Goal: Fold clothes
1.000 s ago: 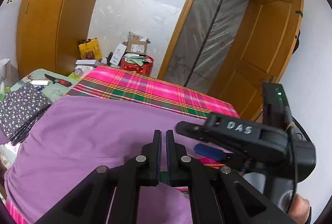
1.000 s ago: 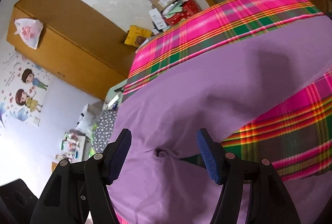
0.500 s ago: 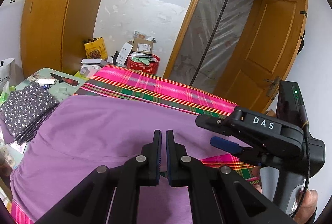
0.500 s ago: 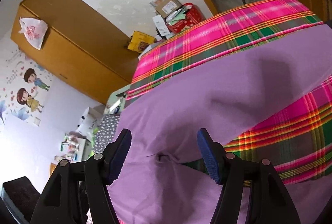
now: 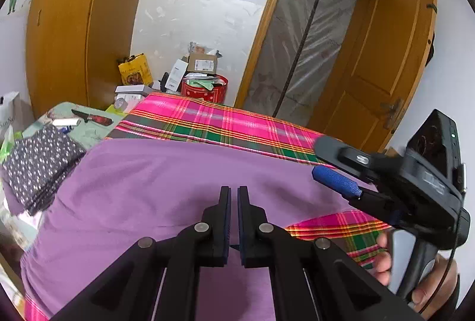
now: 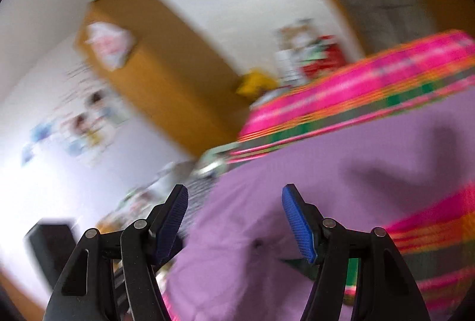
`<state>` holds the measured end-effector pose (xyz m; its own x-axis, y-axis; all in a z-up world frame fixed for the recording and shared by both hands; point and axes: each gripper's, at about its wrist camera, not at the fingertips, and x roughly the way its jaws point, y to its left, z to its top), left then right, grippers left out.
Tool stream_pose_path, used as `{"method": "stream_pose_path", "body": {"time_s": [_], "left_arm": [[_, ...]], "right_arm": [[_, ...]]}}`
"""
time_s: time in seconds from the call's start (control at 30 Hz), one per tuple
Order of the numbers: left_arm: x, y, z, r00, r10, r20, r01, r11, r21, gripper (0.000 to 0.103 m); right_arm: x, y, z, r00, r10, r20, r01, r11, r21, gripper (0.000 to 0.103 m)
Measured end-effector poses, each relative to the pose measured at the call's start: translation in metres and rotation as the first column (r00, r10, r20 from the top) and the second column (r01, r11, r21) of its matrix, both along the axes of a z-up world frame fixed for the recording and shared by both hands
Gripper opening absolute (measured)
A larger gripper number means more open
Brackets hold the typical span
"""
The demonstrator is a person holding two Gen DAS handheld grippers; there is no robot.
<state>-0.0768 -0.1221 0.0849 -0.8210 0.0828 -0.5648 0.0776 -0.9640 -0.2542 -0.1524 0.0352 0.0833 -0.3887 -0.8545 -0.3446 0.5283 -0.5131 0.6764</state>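
The purple garment (image 5: 154,187) lies spread lengthwise across the plaid bedspread (image 5: 213,122). The left gripper (image 5: 233,196) is pressed together, whether pinching cloth is unclear. The right gripper (image 6: 234,220) stands spread.

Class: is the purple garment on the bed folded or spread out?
Mostly spread: the purple garment lies flat over the plaid bedcover; whether one layer is doubled, cannot tell.

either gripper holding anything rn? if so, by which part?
Left gripper: jaws shut above the purple garment, but whether cloth is pinched cannot be told. Right gripper: open, holding nothing.
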Motion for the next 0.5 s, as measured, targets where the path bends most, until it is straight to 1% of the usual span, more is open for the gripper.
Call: {"method": "stream_pose_path", "body": {"time_s": [0.03,0.07,0.17,0.3,0.37,0.4,0.5], "left_arm": [[-0.001,-0.001,0.000,1.000,-0.004,0.001,0.004,1.000,-0.013,0.003],[-0.003,-0.002,0.000,1.000,-0.007,0.003,0.007,1.000,-0.029,0.003],[-0.010,-0.007,-0.002,1.000,-0.017,0.022,0.019,0.997,-0.081,0.003],[-0.018,-0.017,-0.004,0.998,0.009,0.054,-0.002,0.990,-0.143,0.003],[-0.021,-0.023,-0.003,0.998,0.032,0.060,-0.021,0.985,-0.169,0.003],[-0.023,-0.026,-0.002,0.997,0.041,0.061,-0.030,0.984,-0.174,0.003],[-0.027,-0.035,0.001,0.996,0.059,0.060,-0.048,0.984,-0.171,0.003]], "right_arm": [[-0.001,0.001,-0.001,0.999,0.045,-0.011,-0.045,0.999,-0.023,0.068],[-0.001,0.002,0.000,0.998,0.059,-0.025,-0.060,0.998,-0.019,0.068],[-0.001,0.000,0.003,0.993,0.092,-0.072,-0.091,0.996,0.020,0.068],[-0.008,-0.001,0.006,0.988,0.116,-0.098,-0.104,0.988,0.114,0.068],[-0.012,0.001,0.008,0.986,0.119,-0.117,-0.102,0.984,0.144,0.068],[-0.014,0.002,0.009,0.985,0.109,-0.130,-0.086,0.982,0.166,0.068],[-0.020,0.008,0.012,0.985,0.093,-0.147,-0.067,0.982,0.176,0.068]]}}
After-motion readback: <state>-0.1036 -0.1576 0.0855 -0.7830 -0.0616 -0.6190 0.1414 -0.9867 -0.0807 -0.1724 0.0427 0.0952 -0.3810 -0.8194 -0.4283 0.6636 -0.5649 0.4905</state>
